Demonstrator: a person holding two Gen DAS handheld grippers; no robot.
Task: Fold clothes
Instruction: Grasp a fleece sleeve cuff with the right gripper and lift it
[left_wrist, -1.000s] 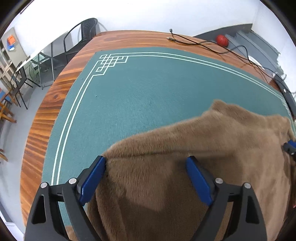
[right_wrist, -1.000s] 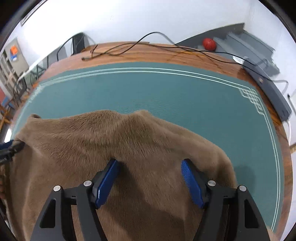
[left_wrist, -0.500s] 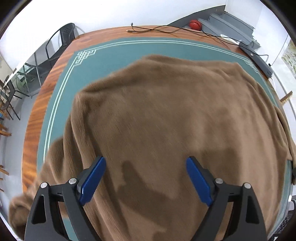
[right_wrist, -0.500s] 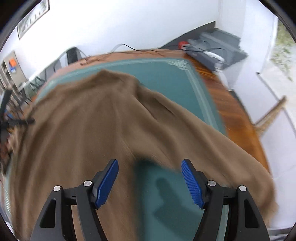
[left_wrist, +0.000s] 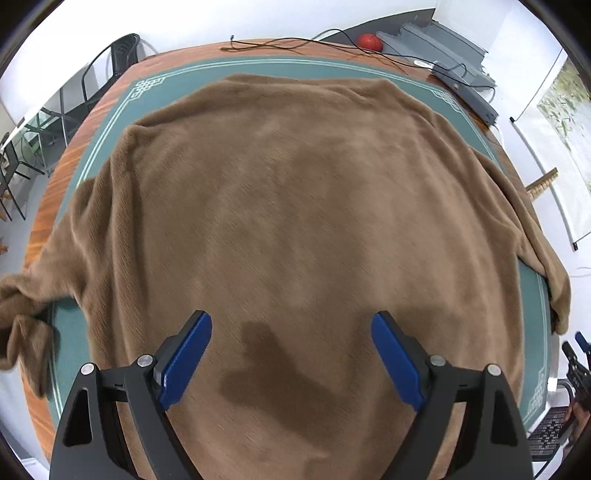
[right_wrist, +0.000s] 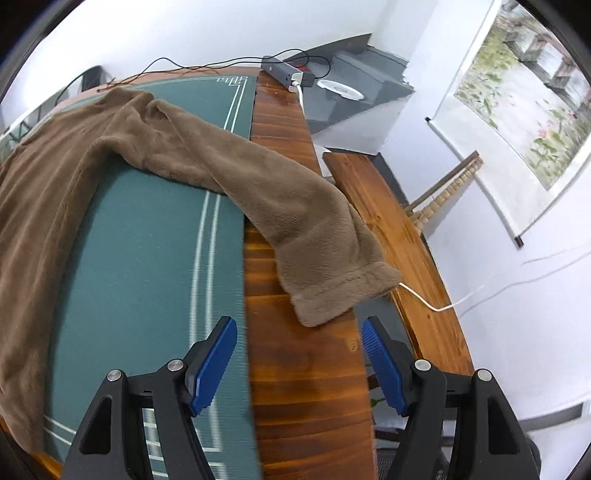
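A fluffy brown sweater (left_wrist: 295, 206) lies spread flat on the green mat (left_wrist: 110, 122) in the left wrist view, one sleeve (left_wrist: 26, 295) trailing off the left table edge. My left gripper (left_wrist: 291, 354) hovers open above the sweater's near part, nothing between its blue pads. In the right wrist view the other sleeve (right_wrist: 295, 221) stretches across the mat edge onto the bare wood, its cuff (right_wrist: 343, 291) at the table's right edge. My right gripper (right_wrist: 299, 358) is open just short of that cuff, above the wooden table (right_wrist: 295, 406).
Black cables (left_wrist: 295, 44) and a grey power strip (right_wrist: 284, 74) lie at the far end of the table. A wooden bench (right_wrist: 388, 221) with a white cable (right_wrist: 424, 302) stands right of the table. Chairs (left_wrist: 110, 62) stand at the far left; a red ball (left_wrist: 370, 41) sits behind.
Both grippers have pulled back and up from the sweater, which now lies spread out. The right gripper swung right, toward the sleeve cuff at the table's edge.
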